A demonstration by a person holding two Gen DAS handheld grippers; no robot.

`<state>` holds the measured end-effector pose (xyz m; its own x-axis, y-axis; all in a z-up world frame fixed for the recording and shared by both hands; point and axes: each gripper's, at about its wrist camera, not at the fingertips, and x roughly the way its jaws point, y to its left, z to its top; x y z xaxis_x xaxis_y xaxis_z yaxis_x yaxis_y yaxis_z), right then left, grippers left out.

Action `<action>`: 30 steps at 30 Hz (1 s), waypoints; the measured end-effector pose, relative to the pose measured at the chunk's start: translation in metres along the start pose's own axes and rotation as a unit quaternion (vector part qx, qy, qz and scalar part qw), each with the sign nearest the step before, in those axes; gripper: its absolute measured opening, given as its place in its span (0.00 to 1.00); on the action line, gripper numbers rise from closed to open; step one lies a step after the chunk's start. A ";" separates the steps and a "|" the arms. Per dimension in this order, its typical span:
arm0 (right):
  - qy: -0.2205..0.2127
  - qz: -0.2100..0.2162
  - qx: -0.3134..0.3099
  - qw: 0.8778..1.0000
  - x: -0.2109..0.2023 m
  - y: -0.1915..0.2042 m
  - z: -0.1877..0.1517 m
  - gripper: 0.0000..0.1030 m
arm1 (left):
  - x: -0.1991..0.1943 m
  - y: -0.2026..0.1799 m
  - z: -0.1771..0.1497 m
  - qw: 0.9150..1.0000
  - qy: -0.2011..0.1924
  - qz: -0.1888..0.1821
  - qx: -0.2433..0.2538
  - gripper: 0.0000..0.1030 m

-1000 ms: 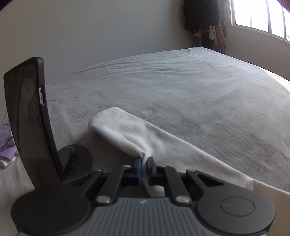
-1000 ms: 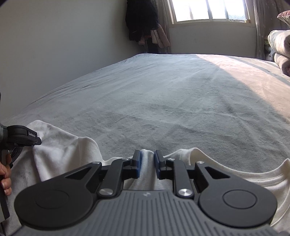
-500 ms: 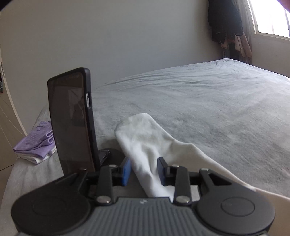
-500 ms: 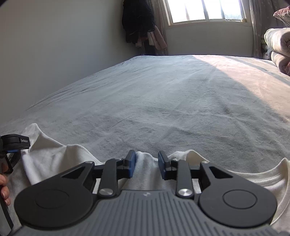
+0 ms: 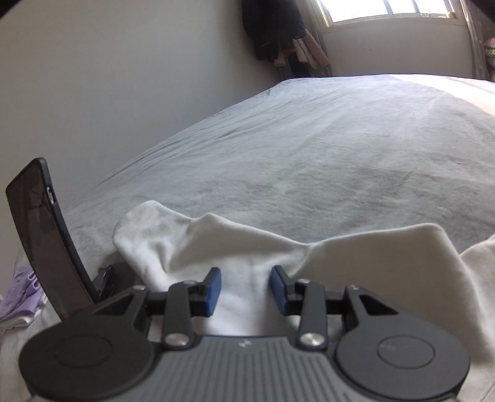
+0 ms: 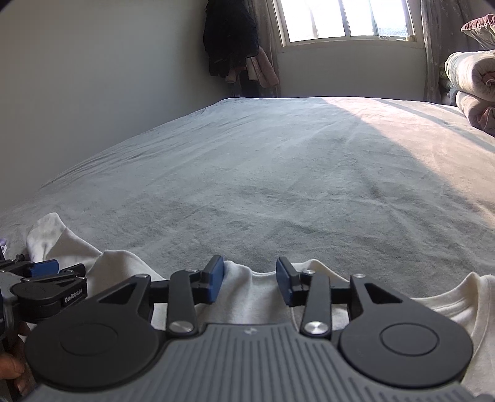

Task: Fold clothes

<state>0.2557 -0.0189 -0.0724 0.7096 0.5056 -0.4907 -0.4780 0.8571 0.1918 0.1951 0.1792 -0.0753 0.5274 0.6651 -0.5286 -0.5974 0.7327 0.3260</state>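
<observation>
A plain white shirt (image 5: 247,247) is lying on a grey bedspread (image 5: 324,148) that is glowing pinkish along its sunlit right edge. Blue pads (image 6: 215,278) are showing on black gripper fingers. A black phone (image 5: 40,235) is standing by the bed's left edge, near lilac cloth (image 5: 21,293). Dark clothes (image 6: 230,37) are hanging against a pale wall (image 6: 92,77).

"GenRobot.AI" on left gripper (image 6: 43,268) body, white lettering.

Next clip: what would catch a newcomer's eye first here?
A white shirt lies rumpled at the near edge of a wide grey bed. Both hand-held grippers are over it, left and right, their jaws opening with cloth between the blue pads. A bright window lights the far right of the bed.
</observation>
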 end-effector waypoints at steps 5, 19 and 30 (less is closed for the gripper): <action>-0.003 0.006 0.016 1.000 -0.003 -0.003 0.002 0.42 | 0.003 0.007 0.001 1.000 0.008 0.025 -0.001 0.46; 0.003 -0.085 0.014 0.996 -0.111 -0.042 0.024 0.65 | -0.113 -0.008 0.003 0.988 0.015 -0.152 -0.001 0.78; 0.025 -0.190 0.058 0.980 -0.210 -0.134 -0.006 0.66 | -0.189 -0.034 -0.020 0.957 0.013 -0.283 0.069 0.85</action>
<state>0.1677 -0.2400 0.0001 0.7974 0.1444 -0.5859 -0.1194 0.9895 0.0813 0.1041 0.0259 -0.0018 0.7267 0.1541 -0.6694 -0.1348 0.9876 0.0810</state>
